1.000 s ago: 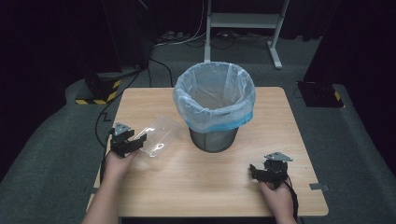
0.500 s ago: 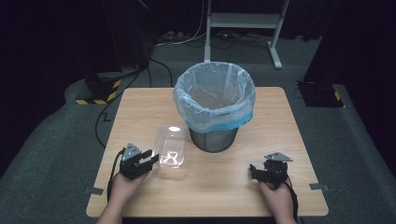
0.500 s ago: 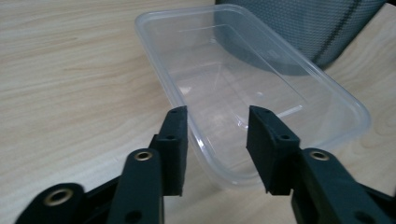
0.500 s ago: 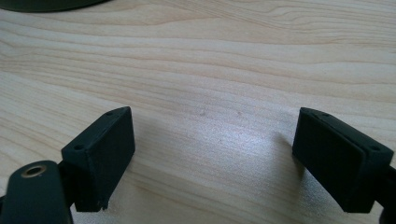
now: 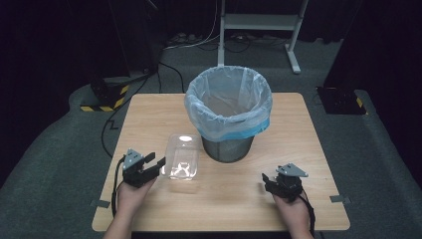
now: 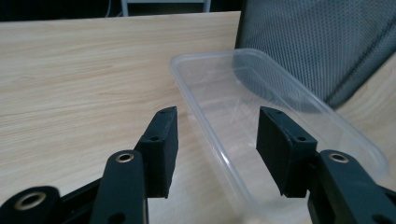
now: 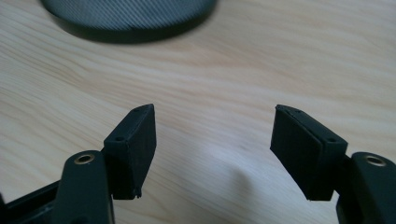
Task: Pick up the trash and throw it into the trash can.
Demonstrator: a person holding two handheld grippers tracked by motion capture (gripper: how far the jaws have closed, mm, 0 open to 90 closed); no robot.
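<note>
Plastic, thin and see-through, makes up the box [image 5: 182,156] that lies flat on the pale wooden table [image 5: 149,112], just beside the bin [image 5: 229,112] and on its left. The box is long with round corners and a raised rim. In the left claw [image 6: 217,144] view, its near rim runs between the two black pads (they stand apart and do not press on it), and those jaws have just been opening. The bin is dark mesh metal, round, with a crinkly clear bag folded over its top. The right claw [image 7: 212,149] sits low near the table's right front corner, well apart from the box, open with bare wood between its pads, and its jaws have just been closing. Smooth open wood lies between the two claws.
</note>
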